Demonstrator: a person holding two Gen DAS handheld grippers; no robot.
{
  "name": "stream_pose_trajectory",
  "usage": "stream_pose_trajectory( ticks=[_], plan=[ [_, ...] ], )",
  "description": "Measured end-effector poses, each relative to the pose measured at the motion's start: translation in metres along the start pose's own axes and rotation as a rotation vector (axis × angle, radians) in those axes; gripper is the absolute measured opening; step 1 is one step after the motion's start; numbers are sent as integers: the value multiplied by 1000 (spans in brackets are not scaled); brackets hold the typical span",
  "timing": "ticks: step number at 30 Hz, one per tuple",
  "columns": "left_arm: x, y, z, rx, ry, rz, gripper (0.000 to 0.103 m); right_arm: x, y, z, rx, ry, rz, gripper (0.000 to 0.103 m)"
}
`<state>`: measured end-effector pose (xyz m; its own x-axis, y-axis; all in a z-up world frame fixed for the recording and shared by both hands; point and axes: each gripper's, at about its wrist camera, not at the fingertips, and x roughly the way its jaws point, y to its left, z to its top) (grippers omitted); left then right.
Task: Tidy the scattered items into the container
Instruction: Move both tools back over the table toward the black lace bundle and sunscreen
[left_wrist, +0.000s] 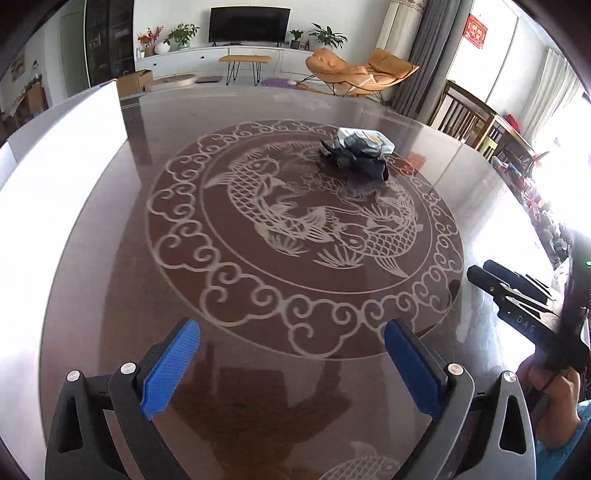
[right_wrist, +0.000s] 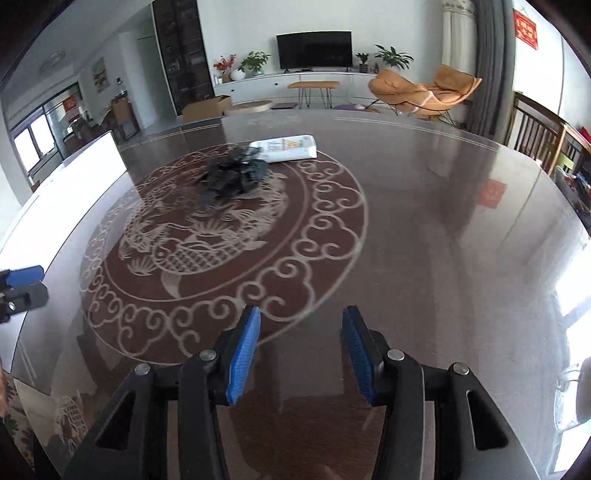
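A crumpled black plastic bag lies on the far part of the round glass table, on the fish pattern. Right behind it, touching it, rests a flat white packet. My left gripper hovers over the near edge of the pattern, jaws wide open and nothing between the blue pads. My right gripper is also open and holds nothing. Both are well short of the bag. In the left wrist view, the right gripper shows at the right edge, held by a hand.
A bright white flat surface runs along the table's left side. Wooden chairs stand at the far right. Beyond the table are an orange lounge chair, a bench and a TV unit. A glass object sits at the right rim.
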<state>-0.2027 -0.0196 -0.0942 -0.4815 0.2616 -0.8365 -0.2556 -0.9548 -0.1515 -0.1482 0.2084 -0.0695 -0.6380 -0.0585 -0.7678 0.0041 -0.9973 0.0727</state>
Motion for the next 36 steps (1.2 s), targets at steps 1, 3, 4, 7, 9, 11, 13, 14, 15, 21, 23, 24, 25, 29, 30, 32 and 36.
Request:
stream_pose_trajectory(
  ticks=[1,3,4,7,9,11,13,14,15,21,23,24,25,29,30,32,36],
  plan=[
    [10,-10,0,0,3,8,102,0,-6,-1,14,2,0,48],
    [26,-24,1,8,11,24,102,-2,-11,1,47,-14,10,48],
    [32,-29,3,19,16,42,102,-2,-14,2,60,-16,-4,48],
    [42,-41,5,66,0,127,102,1,-21,2,108,-13,-2,48],
    [45,-41,6,71,-17,139,103,3,-22,3,123,-15,0,48],
    [46,-38,9,61,-29,146,103,5,-18,4,113,-12,-12,48],
    [46,-34,11,58,-28,145,103,6,-14,5,98,-8,-22,50],
    [46,-34,11,60,-28,141,103,7,-12,6,94,-7,-17,55],
    [46,-33,12,61,-28,138,103,9,-12,9,90,-7,-11,58],
    [46,-33,13,59,-30,139,103,63,-7,66,-45,24,-79,59],
    [45,-34,13,59,-30,138,103,86,-8,95,-41,40,-71,61],
    [45,-34,13,59,-29,139,103,96,-8,109,-31,57,-78,62],
    [45,-34,13,60,-29,139,103,106,-7,123,-19,80,-84,62],
    [44,-35,12,61,-29,137,103,132,4,160,52,120,-41,62],
    [44,-35,12,61,-29,137,103,135,10,164,50,119,-19,62],
    [43,-35,12,61,-29,137,103,135,27,163,-12,115,21,62],
    [44,-35,12,61,-28,138,103,118,70,131,-274,105,130,63]
  ],
)
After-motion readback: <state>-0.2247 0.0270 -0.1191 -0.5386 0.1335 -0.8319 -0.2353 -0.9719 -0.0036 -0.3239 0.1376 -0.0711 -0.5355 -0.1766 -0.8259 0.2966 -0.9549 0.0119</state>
